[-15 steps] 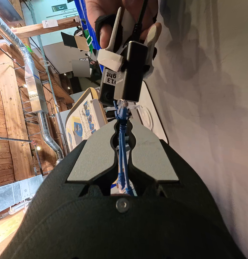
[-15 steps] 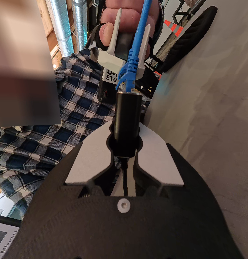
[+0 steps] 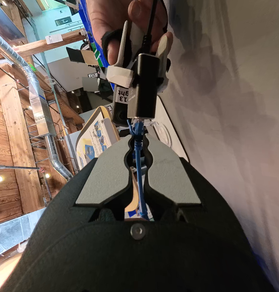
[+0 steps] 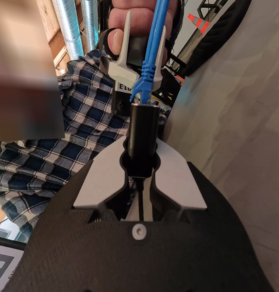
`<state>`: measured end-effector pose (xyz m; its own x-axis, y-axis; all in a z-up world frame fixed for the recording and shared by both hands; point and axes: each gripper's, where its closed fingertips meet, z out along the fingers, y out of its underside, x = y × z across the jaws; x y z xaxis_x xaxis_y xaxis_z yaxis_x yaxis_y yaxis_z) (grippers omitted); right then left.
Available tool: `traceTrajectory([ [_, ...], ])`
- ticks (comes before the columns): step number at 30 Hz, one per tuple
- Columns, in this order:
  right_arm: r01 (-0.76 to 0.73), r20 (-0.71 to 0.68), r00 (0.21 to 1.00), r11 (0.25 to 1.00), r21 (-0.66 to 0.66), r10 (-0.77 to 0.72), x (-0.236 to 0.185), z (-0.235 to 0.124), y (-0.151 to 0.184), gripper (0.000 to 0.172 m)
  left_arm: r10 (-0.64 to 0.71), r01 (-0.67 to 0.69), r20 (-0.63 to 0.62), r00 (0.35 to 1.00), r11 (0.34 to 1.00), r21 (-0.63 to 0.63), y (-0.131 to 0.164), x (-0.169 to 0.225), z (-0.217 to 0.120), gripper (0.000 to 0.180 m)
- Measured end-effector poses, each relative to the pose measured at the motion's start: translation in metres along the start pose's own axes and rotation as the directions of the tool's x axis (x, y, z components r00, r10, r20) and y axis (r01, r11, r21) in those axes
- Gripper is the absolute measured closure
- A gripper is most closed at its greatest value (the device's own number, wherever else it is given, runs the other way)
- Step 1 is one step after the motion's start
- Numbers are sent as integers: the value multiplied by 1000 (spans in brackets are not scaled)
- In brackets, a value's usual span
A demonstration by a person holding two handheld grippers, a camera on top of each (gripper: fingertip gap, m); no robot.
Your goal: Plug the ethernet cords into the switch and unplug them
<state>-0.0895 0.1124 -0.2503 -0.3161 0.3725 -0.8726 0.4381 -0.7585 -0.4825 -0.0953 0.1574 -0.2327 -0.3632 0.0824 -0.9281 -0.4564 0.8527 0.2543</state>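
- Holding the small black box-shaped switch (image 4: 142, 134) at its near end, the right gripper (image 4: 141, 147) has its jaws part-open and pressed on the body.
- The left gripper (image 3: 139, 142) is nearly closed on the blue ethernet cord (image 3: 139, 165) behind its clear plug.
- The plug looks partly seated in the port; full insertion and unplugging remain.
- Count: one switch, one cord, though it may double back, two grippers.

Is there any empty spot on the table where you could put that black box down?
The pale table right of the black box lies bare. It is crowded between the right gripper and left gripper, where the blue cord meets the box, with the plaid shirt alongside.
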Motion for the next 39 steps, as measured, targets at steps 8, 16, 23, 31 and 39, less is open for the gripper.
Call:
traceTrajectory([
  [8, -2, -1, 1000, 1000, -5, 2, 1, 2, 1, 146, 2, -2, -14, 1000, 1000, 1, -5, 5, -1, 172],
  [16, 7, -14, 1000, 1000, 9, -6, 2, -1, -2, 146, -6, 5, -12, 1000, 1000, -11, -4, 4, -1, 172],
  [23, 9, -31, 999, 999, 44, -8, 4, -6, -6, 146, -16, 15, -24, 1000, 1000, -19, -4, 8, 0, 172],
  [31, 19, -42, 999, 998, 62, -16, 5, -11, -8, 146, -22, 22, -33, 999, 999, -25, -1, 10, -1, 172],
  [39, 16, -55, 998, 997, 81, -11, 9, -14, -11, 146, -25, 24, -45, 999, 999, -40, 8, 16, -3, 172],
])
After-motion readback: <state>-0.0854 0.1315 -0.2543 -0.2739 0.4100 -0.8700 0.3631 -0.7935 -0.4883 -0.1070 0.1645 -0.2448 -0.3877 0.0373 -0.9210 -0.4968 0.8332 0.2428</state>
